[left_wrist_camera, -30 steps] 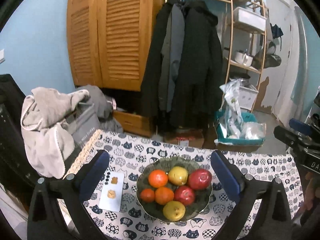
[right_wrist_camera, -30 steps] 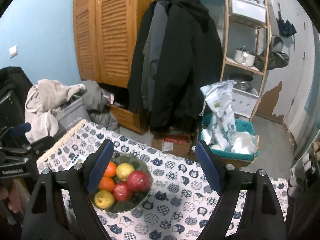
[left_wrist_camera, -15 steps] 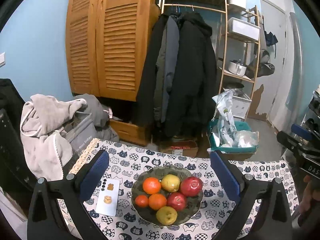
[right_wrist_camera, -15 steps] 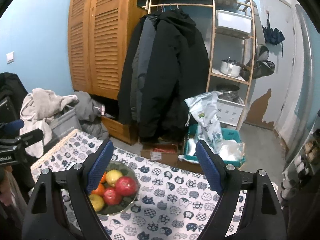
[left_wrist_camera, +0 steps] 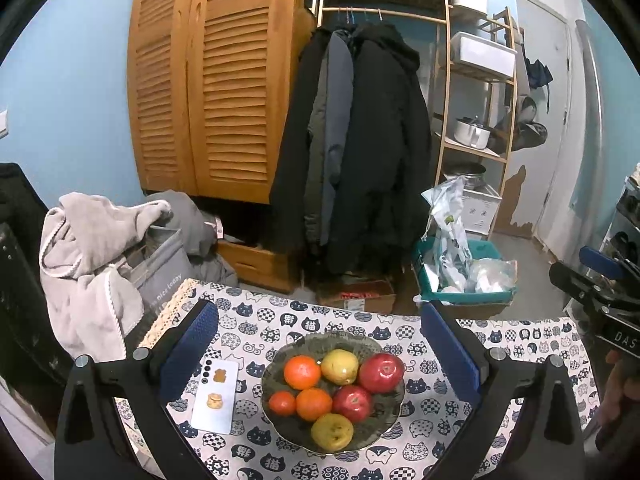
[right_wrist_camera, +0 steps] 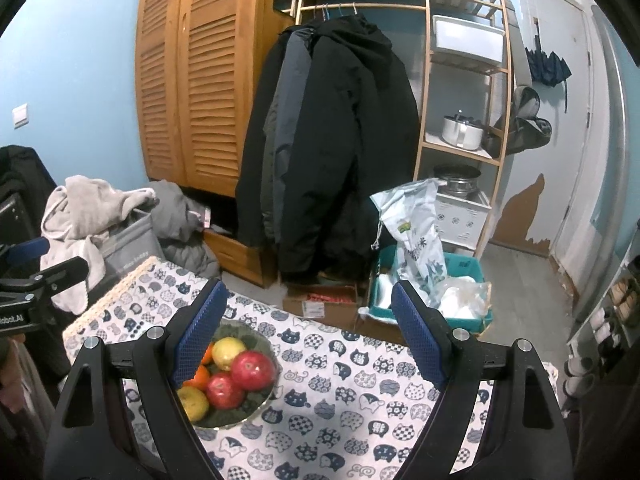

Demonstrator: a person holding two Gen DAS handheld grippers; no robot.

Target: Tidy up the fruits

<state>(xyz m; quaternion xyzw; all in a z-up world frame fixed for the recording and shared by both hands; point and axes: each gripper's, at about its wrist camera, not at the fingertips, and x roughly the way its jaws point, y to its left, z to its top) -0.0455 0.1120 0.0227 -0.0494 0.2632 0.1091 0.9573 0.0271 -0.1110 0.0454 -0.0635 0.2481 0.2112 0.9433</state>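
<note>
A dark green bowl sits on the cat-print tablecloth and holds two red apples, three oranges and two yellow fruits. My left gripper is open and empty, held above and just behind the bowl. The bowl also shows in the right wrist view, low left. My right gripper is open and empty, with its left finger over the bowl's left side. The right gripper also shows at the left wrist view's right edge.
A white phone lies flat on the cloth left of the bowl. Beyond the table's far edge are hanging coats, a wooden cabinet, a grey bag with clothes, a teal bin and a shelf rack.
Both grippers have risen and pulled back, so the bowl sits lower and smaller in both views. Both stay open and empty. The fruits have not moved.
</note>
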